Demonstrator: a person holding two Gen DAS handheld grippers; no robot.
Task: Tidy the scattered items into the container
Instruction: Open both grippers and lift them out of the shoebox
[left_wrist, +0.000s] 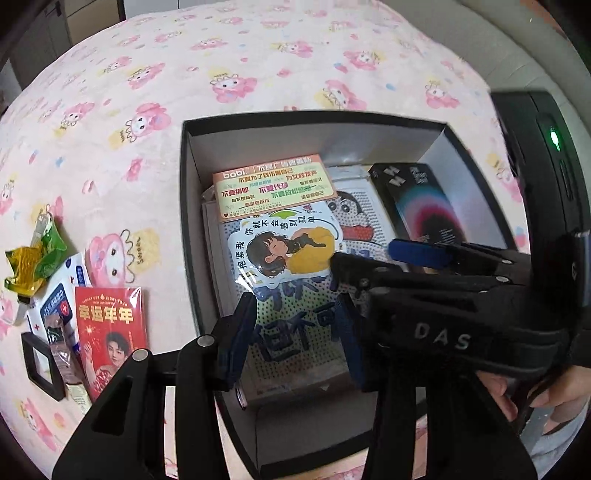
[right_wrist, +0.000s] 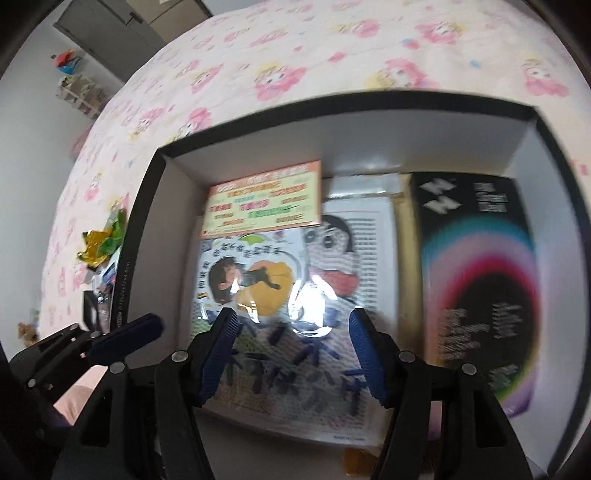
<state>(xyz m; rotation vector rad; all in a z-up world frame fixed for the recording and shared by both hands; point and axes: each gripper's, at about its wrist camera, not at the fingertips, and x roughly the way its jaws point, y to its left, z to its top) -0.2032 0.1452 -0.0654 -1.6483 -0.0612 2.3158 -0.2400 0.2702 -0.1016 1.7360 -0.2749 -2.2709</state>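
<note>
Left wrist view: both my left gripper (left_wrist: 295, 325) and right gripper (right_wrist: 291, 350) hang part-open and empty over the black cardboard box (left_wrist: 184, 206); I think they risk colliding, crowded together.

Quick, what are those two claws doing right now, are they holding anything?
Left claw: open, nothing between its fingers, over the black box.
Right claw: open and empty too, above the items in the box.

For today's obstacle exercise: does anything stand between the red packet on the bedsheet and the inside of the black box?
Only the black box's near wall, which the red packet must be lifted over; the top is open.
</note>
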